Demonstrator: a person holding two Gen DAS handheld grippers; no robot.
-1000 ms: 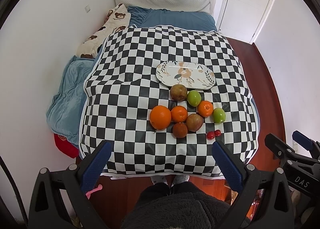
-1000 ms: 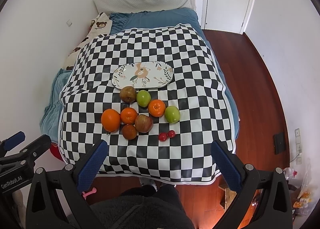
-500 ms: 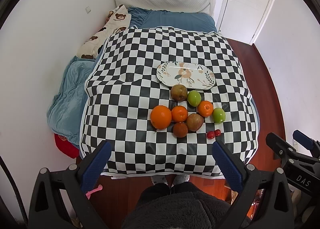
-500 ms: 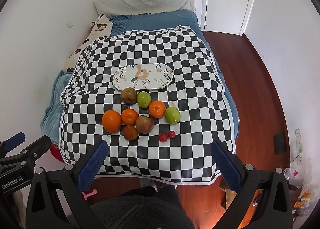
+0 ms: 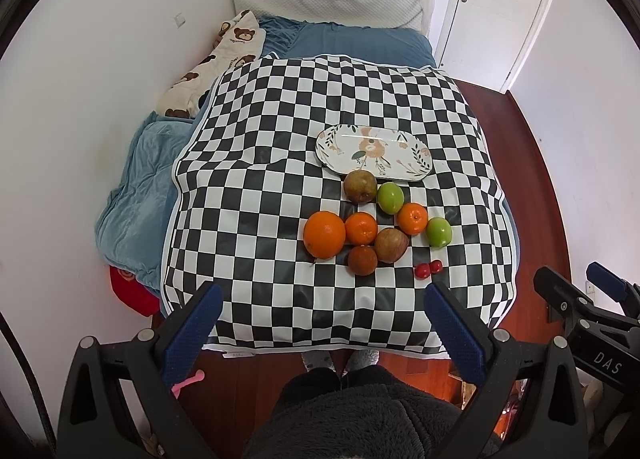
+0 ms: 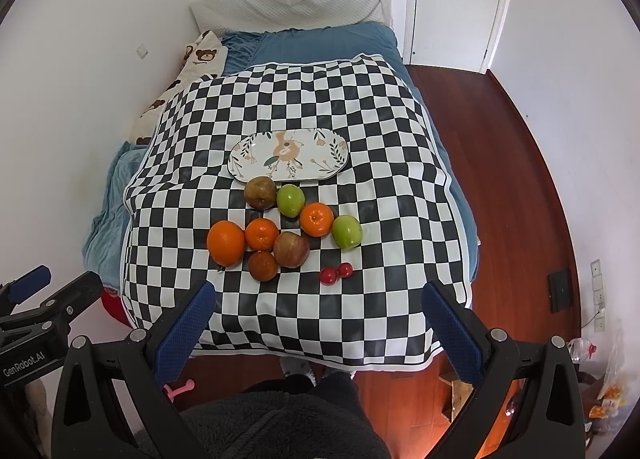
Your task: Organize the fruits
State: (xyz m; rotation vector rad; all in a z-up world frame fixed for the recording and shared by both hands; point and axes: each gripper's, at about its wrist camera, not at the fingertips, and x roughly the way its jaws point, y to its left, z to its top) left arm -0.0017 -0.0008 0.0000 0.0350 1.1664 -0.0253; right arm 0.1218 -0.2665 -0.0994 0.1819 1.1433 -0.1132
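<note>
Nothing is sorted yet — the plate (image 5: 374,154) sits bare, all fruits (image 5: 370,229) beside it, both tongs spread empty.

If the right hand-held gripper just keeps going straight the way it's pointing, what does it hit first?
Probably the fruit cluster: the right hand-held gripper is open, held high, aimed near the red apple and the two small red fruits on the checkered cloth. Depth is unclear, so which it touches first is uncertain.

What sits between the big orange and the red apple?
A smaller orange, touching both the big orange and the apple. A darker brownish fruit sits just below it. Clearest in the right wrist view.
</note>
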